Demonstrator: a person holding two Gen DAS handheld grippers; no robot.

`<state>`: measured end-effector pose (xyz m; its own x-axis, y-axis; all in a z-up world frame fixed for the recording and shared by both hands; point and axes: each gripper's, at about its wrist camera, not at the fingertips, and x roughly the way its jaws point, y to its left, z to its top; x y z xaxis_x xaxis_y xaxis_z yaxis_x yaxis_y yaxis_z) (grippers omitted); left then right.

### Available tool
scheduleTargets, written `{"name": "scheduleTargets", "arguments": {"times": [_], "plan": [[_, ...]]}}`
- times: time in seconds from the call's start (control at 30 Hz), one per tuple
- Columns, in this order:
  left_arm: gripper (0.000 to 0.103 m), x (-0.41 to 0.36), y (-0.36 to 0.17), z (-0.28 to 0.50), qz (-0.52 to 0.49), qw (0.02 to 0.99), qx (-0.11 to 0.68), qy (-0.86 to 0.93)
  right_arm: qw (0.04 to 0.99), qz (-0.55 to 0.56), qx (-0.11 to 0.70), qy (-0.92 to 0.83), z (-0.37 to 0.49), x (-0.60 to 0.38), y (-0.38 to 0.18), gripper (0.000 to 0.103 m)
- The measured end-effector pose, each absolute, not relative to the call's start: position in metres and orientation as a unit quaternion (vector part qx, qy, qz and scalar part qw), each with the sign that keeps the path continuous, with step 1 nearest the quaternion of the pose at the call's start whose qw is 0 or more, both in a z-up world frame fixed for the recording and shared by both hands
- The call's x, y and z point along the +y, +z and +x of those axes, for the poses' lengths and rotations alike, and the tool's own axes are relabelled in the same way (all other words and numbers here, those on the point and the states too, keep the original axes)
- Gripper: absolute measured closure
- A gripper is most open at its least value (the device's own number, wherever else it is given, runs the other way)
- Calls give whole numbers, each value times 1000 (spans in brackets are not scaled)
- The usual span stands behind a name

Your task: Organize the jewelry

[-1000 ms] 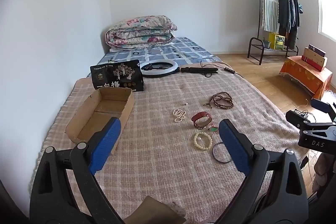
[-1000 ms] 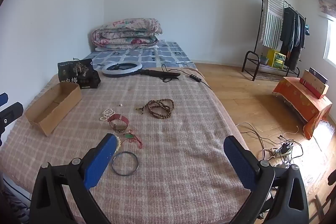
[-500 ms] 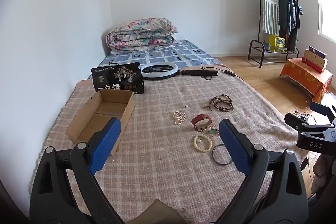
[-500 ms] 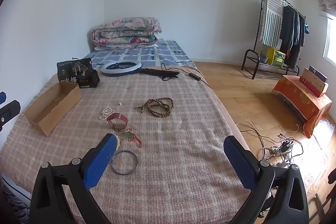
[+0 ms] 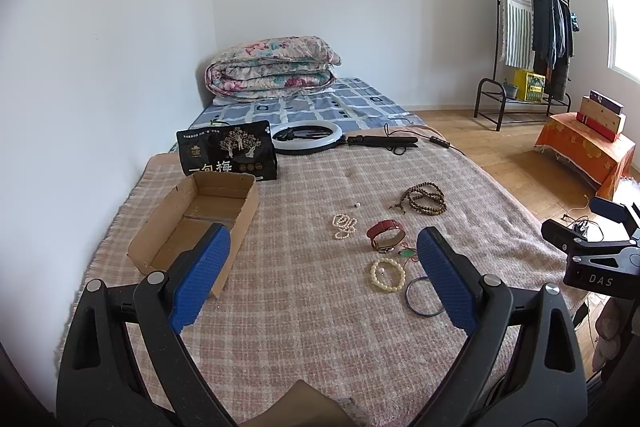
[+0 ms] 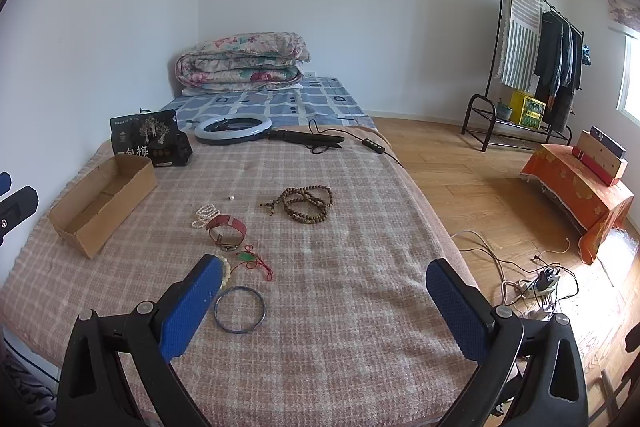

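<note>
Jewelry lies on the plaid blanket point(image 5: 320, 307): brown bead necklace point(image 5: 425, 198) point(image 6: 306, 203), pearl strand point(image 5: 344, 225) point(image 6: 205, 214), red strap watch point(image 5: 386, 235) point(image 6: 227, 228), green pendant on red cord point(image 6: 251, 260), cream bead bracelet point(image 5: 387, 274), dark bangle point(image 6: 239, 309) point(image 5: 420, 301). An open cardboard box point(image 5: 196, 223) point(image 6: 102, 205) sits at the left. My left gripper point(image 5: 320, 283) and right gripper point(image 6: 322, 309) are both open and empty, held above the blanket's near edge.
A black snack bag point(image 5: 227, 155), a ring light point(image 5: 307, 135) with cable, and a folded quilt point(image 5: 272, 65) lie farther back. A wall is at the left. A clothes rack point(image 6: 524, 67), an orange-covered stand point(image 6: 580, 187) and floor cables point(image 6: 532, 279) are at the right.
Both views have drawn back and risen slightly; the jewelry sits a little farther away. Both grippers stay open. Nothing on the blanket has moved.
</note>
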<state>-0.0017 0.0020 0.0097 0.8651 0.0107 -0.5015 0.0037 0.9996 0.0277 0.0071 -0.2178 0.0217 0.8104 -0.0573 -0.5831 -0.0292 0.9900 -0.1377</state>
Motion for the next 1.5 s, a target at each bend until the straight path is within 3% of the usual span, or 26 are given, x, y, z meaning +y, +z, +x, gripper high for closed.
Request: {"name": "scheduleTargets", "arguments": {"times": [1.5], "plan": [[7,24,30,-10,9,968,252,7,949,-70,308,-5,8,-210,22,0]]}}
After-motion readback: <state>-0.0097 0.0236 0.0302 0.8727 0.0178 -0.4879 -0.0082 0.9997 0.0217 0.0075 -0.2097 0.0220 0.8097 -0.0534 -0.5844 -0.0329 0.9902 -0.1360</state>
